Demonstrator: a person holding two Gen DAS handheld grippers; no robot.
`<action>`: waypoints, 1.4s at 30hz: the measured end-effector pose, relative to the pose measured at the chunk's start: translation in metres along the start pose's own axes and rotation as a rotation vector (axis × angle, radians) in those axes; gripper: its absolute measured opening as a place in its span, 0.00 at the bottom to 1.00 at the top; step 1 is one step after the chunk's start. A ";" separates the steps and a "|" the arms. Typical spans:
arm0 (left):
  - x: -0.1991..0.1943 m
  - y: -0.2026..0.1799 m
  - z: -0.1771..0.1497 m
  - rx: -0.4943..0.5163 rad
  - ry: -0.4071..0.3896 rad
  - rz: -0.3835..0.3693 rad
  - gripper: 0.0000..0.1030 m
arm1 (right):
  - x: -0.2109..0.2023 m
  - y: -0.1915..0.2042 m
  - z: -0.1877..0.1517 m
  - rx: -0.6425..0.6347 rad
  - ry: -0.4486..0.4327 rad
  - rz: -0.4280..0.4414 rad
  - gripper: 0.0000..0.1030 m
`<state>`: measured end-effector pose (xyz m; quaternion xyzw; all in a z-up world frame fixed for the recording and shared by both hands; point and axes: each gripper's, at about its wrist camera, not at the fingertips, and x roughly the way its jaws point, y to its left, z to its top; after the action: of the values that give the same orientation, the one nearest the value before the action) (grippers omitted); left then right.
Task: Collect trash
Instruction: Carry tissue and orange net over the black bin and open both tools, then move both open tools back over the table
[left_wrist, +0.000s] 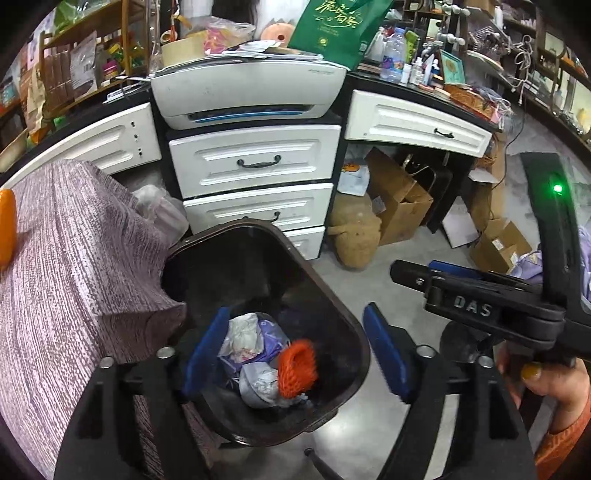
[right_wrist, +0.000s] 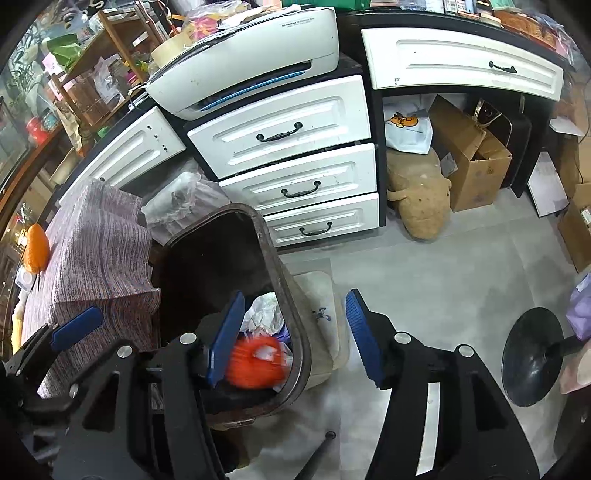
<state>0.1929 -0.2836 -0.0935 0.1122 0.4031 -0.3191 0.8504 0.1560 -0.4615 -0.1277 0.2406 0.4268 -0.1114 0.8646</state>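
Observation:
A dark brown trash bin (left_wrist: 343, 317) stands on the floor beside a cloth-covered table. Inside lie crumpled white and purple wrappers (left_wrist: 247, 339) and an orange foam fruit net (left_wrist: 297, 367), blurred as if falling. My left gripper (left_wrist: 295, 350) is open above the bin, empty. My right gripper (right_wrist: 295, 339) is open over the bin's (right_wrist: 295, 306) right rim, empty; the orange net (right_wrist: 255, 363) shows just past its left finger. The right gripper's body also shows in the left wrist view (left_wrist: 480, 302).
The table with a purple-striped cloth (left_wrist: 74, 258) is left of the bin, with an orange object (right_wrist: 35, 247) on it. White drawers (left_wrist: 255, 166) and a printer (left_wrist: 243, 92) stand behind. Cardboard boxes (right_wrist: 472, 155), a plush toy (right_wrist: 417, 195) and a black stool base (right_wrist: 532, 354) are on the floor.

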 end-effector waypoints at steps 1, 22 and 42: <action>-0.002 -0.002 0.000 0.005 -0.008 -0.003 0.80 | -0.001 -0.001 0.000 0.001 -0.001 -0.001 0.56; -0.104 0.009 -0.016 -0.042 -0.157 -0.070 0.95 | -0.015 0.034 0.006 -0.049 -0.035 0.041 0.80; -0.185 0.139 -0.071 -0.272 -0.238 0.151 0.94 | -0.031 0.180 0.005 -0.329 -0.027 0.254 0.81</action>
<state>0.1500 -0.0601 -0.0087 -0.0125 0.3298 -0.2079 0.9208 0.2122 -0.3097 -0.0430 0.1463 0.3940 0.0665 0.9050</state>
